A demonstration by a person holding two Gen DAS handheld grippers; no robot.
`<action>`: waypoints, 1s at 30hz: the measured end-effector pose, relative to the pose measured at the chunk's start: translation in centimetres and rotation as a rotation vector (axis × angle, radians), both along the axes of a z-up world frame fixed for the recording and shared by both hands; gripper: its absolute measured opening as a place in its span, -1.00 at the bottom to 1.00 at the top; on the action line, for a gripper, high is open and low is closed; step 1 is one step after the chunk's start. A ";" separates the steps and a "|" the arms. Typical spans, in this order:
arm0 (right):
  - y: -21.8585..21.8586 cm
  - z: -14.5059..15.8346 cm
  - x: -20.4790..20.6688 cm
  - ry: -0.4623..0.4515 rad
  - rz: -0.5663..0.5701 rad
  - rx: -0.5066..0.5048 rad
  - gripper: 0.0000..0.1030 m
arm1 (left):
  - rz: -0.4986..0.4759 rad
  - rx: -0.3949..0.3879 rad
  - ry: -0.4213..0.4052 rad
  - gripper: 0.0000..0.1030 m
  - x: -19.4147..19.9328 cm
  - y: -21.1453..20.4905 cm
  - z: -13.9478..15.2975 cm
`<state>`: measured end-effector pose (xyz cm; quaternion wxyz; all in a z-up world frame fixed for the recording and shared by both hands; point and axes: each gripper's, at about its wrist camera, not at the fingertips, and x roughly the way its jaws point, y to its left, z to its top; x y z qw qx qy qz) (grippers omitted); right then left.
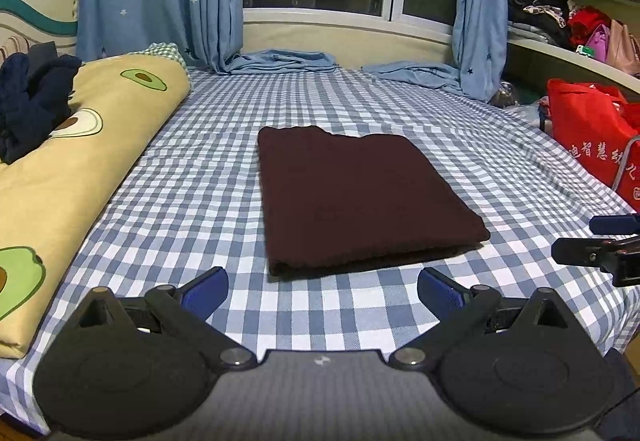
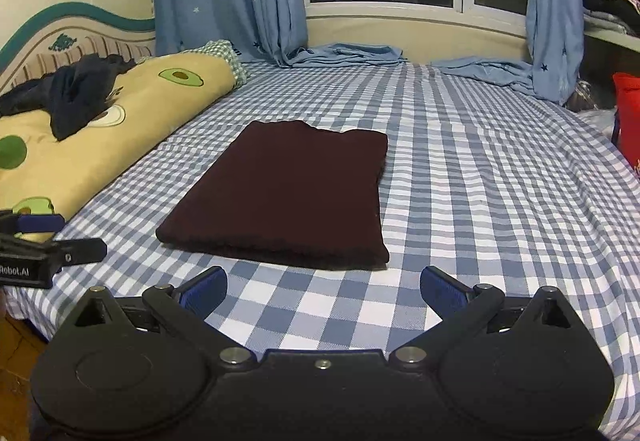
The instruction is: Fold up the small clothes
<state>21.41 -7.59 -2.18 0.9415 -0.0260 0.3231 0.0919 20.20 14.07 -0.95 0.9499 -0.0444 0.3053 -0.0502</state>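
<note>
While our left gripper [image 1: 322, 291] and right gripper [image 2: 324, 291] hover low over the near edge of the bed [image 1: 208, 177], both have their blue-padded fingers [image 1: 206, 291] spread wide apart with nothing between them. We see the dark maroon garment [image 1: 352, 197] lying folded into a flat rectangle on the checked sheet, just beyond both grippers and touching neither. To our left a yellow avocado-print quilt [image 2: 132, 113] runs along the bed with crumpled navy clothes [image 2: 80, 89] heaped on it, well apart from the folded piece.
</note>
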 end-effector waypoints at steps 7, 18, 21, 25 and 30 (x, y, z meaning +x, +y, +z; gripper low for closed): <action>0.7 0.0 0.9 0.015 0.007 -0.012 0.99 | -0.070 0.004 -0.025 0.99 1.4 0.3 0.4; 1.7 0.4 1.6 -0.010 0.017 0.003 0.99 | -0.102 -0.049 -0.061 0.99 4.2 1.2 0.8; 1.9 0.3 1.8 -0.013 0.016 0.004 0.99 | -0.091 -0.056 -0.062 0.99 4.5 1.2 0.6; 2.1 0.4 2.1 -0.020 0.014 0.022 0.99 | -0.079 -0.060 -0.049 0.99 4.6 1.2 0.3; 2.0 0.3 2.3 -0.019 0.010 0.029 0.99 | -0.070 -0.059 -0.041 0.99 4.4 1.1 0.2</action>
